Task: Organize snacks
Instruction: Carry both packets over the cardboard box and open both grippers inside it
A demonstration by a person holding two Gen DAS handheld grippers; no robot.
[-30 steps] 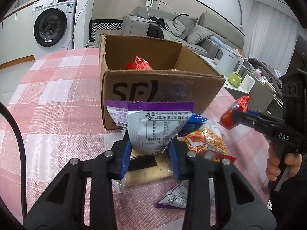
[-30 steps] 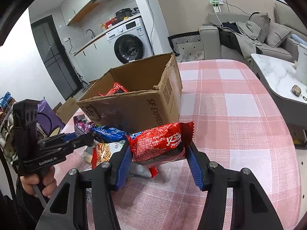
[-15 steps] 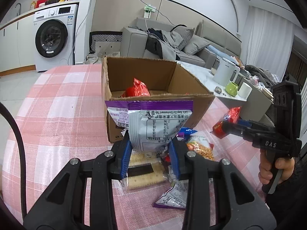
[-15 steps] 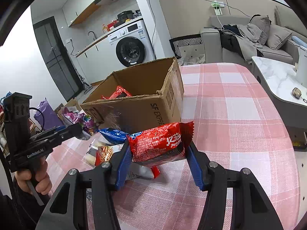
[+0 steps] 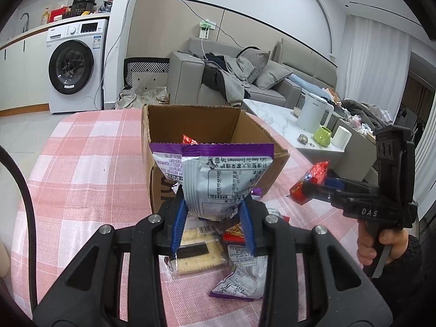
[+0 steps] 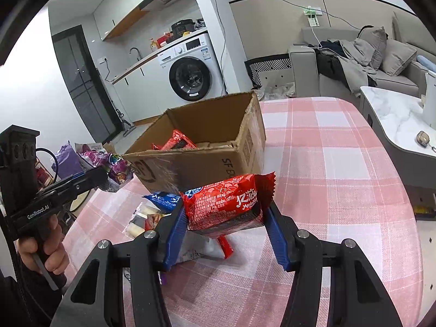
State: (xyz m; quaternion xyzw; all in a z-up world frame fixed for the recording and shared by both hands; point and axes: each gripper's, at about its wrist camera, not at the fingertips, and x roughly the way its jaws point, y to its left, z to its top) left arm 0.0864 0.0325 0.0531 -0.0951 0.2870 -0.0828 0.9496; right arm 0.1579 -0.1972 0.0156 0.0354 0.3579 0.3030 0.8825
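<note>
My left gripper (image 5: 214, 219) is shut on a purple and silver snack packet (image 5: 218, 179), held above the table in front of the open cardboard box (image 5: 160, 185). My right gripper (image 6: 224, 231) is shut on a red snack packet (image 6: 226, 204), held above the table at the box's near corner (image 6: 207, 169). The box holds a red packet (image 6: 174, 143). Each gripper shows in the other's view: the right gripper (image 5: 309, 190) with its red packet, the left gripper (image 6: 102, 181) with its purple packet.
Loose snacks lie on the pink checked tablecloth (image 5: 81, 163) below the grippers: a cracker pack (image 5: 199, 250), a purple packet (image 5: 239, 280), a blue packet (image 6: 163, 200). A marble side table (image 6: 395, 120) stands to the right. A sofa and washing machine stand behind.
Both grippers have risen with their packets, so the box sits lower in view and more of its inside shows. The grips have not changed.
</note>
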